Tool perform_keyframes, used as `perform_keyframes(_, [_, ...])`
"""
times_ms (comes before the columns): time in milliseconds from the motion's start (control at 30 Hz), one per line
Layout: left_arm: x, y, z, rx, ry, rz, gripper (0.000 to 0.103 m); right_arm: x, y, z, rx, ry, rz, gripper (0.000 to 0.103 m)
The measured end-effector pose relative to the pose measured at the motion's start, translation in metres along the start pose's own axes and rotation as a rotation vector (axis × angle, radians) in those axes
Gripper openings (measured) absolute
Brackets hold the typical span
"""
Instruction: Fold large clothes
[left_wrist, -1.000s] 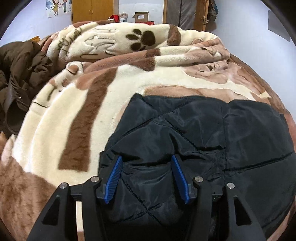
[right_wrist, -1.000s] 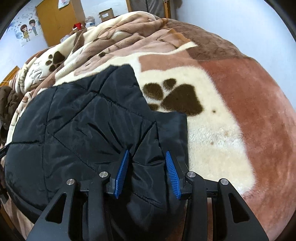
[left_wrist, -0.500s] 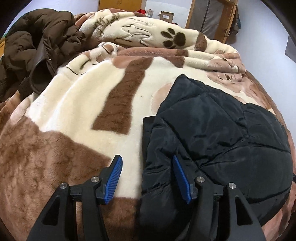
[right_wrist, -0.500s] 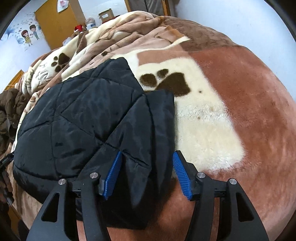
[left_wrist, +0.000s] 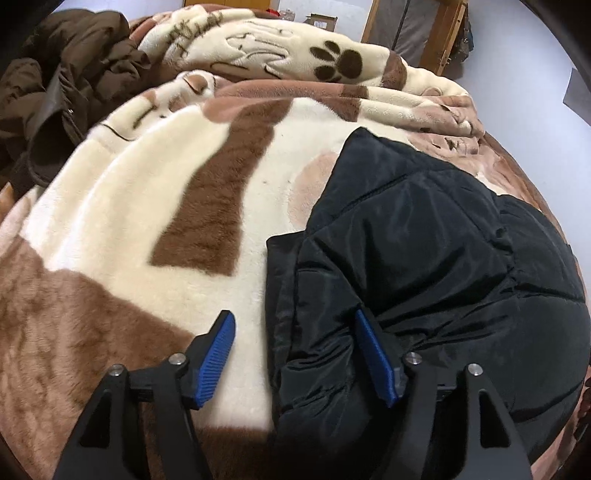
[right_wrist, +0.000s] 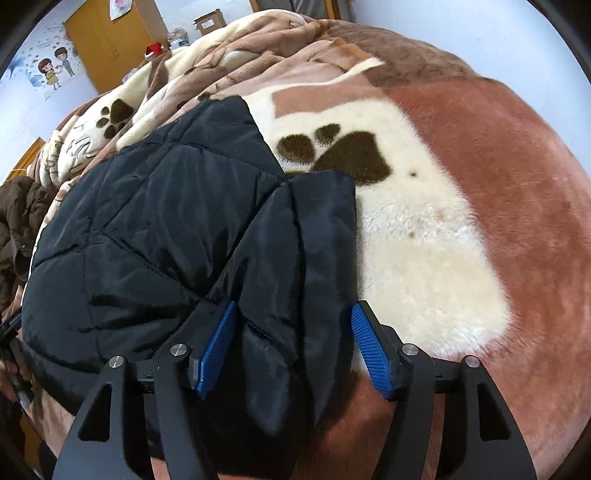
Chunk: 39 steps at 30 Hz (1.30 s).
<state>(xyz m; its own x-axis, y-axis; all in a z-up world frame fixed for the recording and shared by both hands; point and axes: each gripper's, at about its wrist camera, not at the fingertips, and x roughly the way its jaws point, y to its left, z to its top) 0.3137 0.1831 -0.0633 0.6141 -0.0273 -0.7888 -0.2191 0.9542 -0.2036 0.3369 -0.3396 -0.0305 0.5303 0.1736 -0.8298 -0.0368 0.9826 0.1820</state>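
A black quilted puffer jacket (left_wrist: 424, 258) lies folded on a paw-print fleece blanket (left_wrist: 147, 221); it also shows in the right wrist view (right_wrist: 166, 229). My left gripper (left_wrist: 295, 354) is open over the jacket's near left edge, with the right finger on the fabric and the left finger over the blanket. My right gripper (right_wrist: 291, 347) is open, with the jacket's near right corner lying between its fingers. Neither grips the cloth.
A brown coat (left_wrist: 66, 85) is heaped at the far left of the bed. The blanket (right_wrist: 461, 184) is bunched in folds at the back. Wooden cupboards (right_wrist: 110, 40), a cardboard box (right_wrist: 210, 22) and a white wall stand beyond.
Both grippers have opened wider and let go of the jacket. The left gripper swung left, so the jacket now sits to the right in its view. The right gripper backed away a little.
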Motion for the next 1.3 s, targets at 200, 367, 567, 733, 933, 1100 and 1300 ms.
perform_keyframes(200, [0.01, 0.007, 0.005, -0.052, 0.024, -0.06, 0.077, 0.009, -0.009, 0.004, 0.048, 0.019, 0.046, 0.067])
perform_keyframes(367, [0.012, 0.015, -0.001, -0.103, 0.029, -0.121, 0.078, 0.01, -0.021, 0.0, 0.091, 0.032, 0.119, 0.067])
perform_keyframes(567, [0.02, 0.012, 0.004, -0.097, 0.046, -0.13, 0.083, 0.025, -0.029, 0.008, 0.091, 0.067, 0.207, 0.072])
perform_keyframes(733, [0.029, 0.009, 0.004, -0.112, 0.06, -0.134, 0.086, 0.034, -0.034, 0.007, 0.111, 0.092, 0.254, 0.076])
perform_keyframes(933, [0.034, 0.012, -0.004, -0.15, 0.073, -0.19, 0.086, 0.034, -0.031, 0.002, 0.114, 0.112, 0.302, 0.068])
perform_keyframes(1100, [0.046, 0.002, 0.006, -0.114, 0.1, -0.213, 0.087, 0.044, -0.019, 0.011, 0.08, 0.121, 0.298, 0.06])
perform_keyframes(1300, [0.042, -0.006, 0.005, -0.096, 0.101, -0.262, 0.056, 0.039, -0.007, 0.013, 0.046, 0.109, 0.259, 0.041])
